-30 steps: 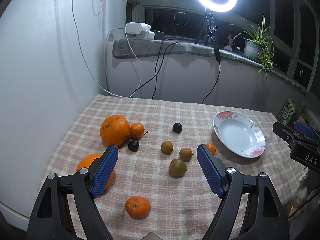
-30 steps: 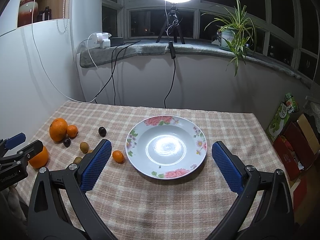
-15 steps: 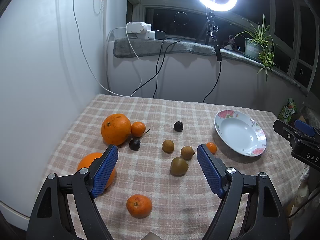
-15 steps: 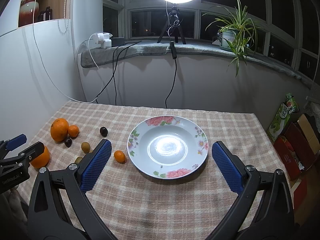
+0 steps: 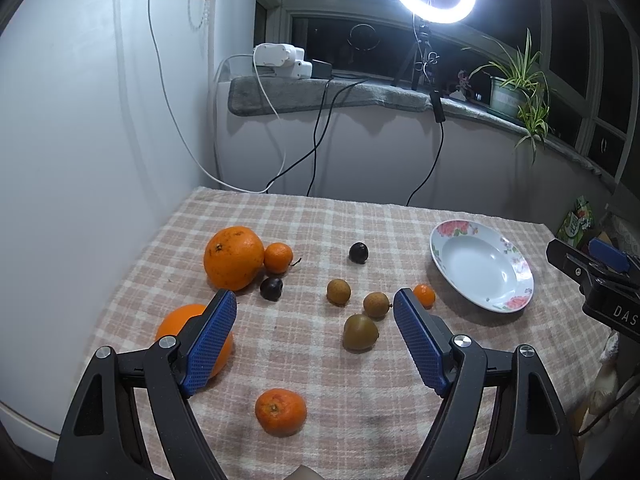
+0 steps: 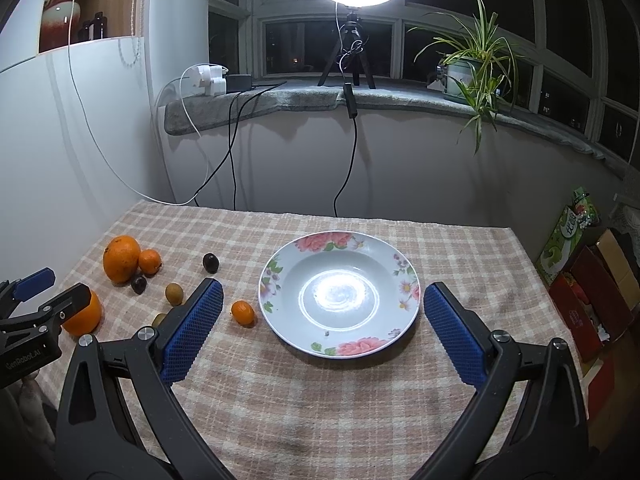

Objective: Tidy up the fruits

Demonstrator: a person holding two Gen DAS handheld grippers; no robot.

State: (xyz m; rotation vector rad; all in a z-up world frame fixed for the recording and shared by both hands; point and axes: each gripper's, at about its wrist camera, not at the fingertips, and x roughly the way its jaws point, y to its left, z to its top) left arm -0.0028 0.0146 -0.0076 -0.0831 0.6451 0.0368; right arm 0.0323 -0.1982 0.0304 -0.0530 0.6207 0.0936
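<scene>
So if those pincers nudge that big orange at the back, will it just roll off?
Probably it would roll: the big orange is round and sits on flat cloth. It may not go far, since a small orange and a dark fruit sit right against it. It looks the bulkiest fruit, so likely heavy for the open left gripper.

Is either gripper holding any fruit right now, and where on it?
No. Left gripper and right gripper both have jaws open with nothing between them.

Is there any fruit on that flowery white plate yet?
No. The white floral-rimmed plate holds no fruit, and the nearest piece, a small orange kumquat, lies on the checked tablecloth beside it.
</scene>
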